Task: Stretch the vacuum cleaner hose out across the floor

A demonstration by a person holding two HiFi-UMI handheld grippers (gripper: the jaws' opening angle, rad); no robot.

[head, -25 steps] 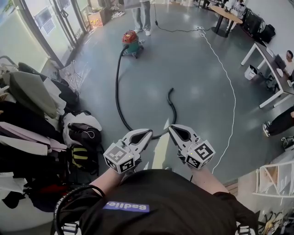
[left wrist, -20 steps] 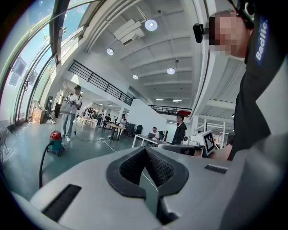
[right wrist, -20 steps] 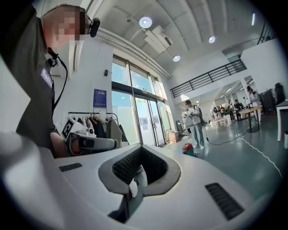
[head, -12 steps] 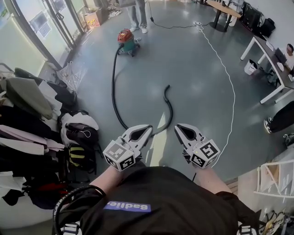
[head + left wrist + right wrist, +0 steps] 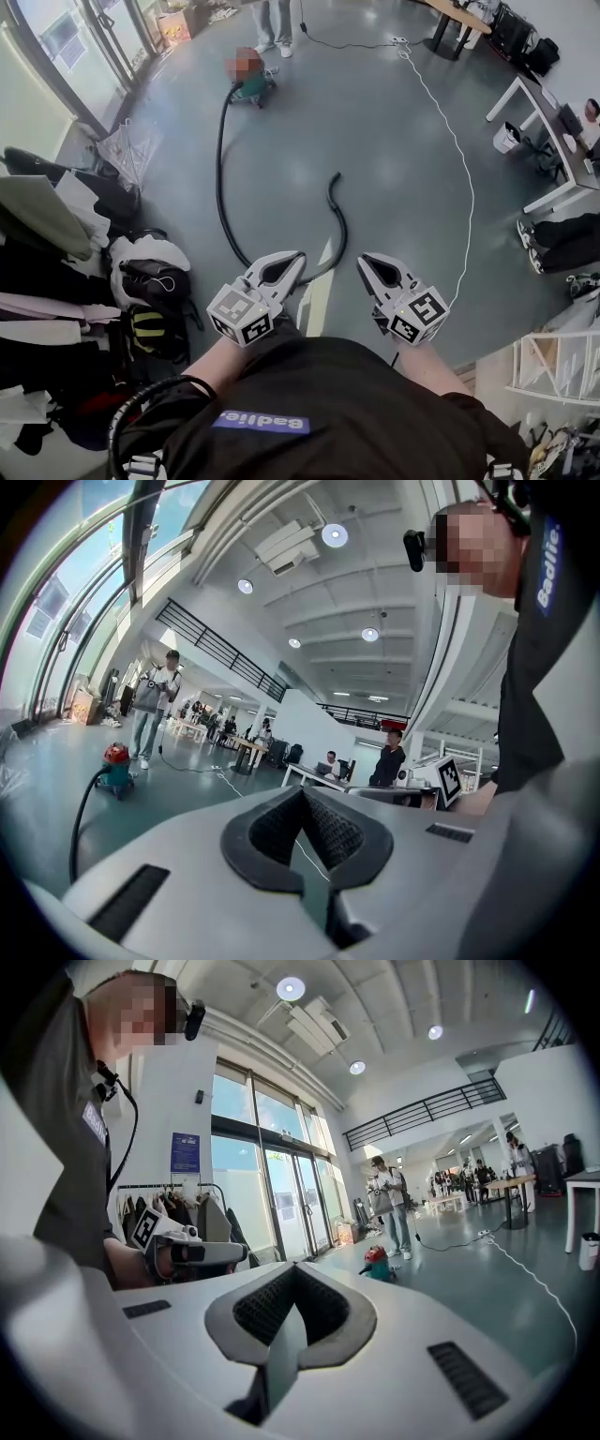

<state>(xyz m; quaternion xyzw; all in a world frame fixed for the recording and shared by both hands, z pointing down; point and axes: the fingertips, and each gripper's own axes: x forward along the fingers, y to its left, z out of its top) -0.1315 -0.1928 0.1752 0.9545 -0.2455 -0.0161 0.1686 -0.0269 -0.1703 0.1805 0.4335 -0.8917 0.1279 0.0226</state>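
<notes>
On the floor (image 5: 394, 141) at 12 o'clock, hose (image 5: 222, 187) curls from vacuum cleaner (image 5: 251, 86); clothes rack (image 5: 56, 272) crowds 9, white cable (image 5: 466, 159) at 2. Left gripper (image 5: 296, 256) and right gripper (image 5: 364, 261) both clenched, empty.

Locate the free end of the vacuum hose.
Head view, near centre: the hose end lies on the floor ahead of the right gripper, left of the white cable.

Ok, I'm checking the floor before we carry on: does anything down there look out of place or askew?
The black hose is not laid out straight: from the vacuum cleaner it curves toward the person, then hooks back, its free end lying loose mid-floor. Nothing spilled or broken shows.
</notes>
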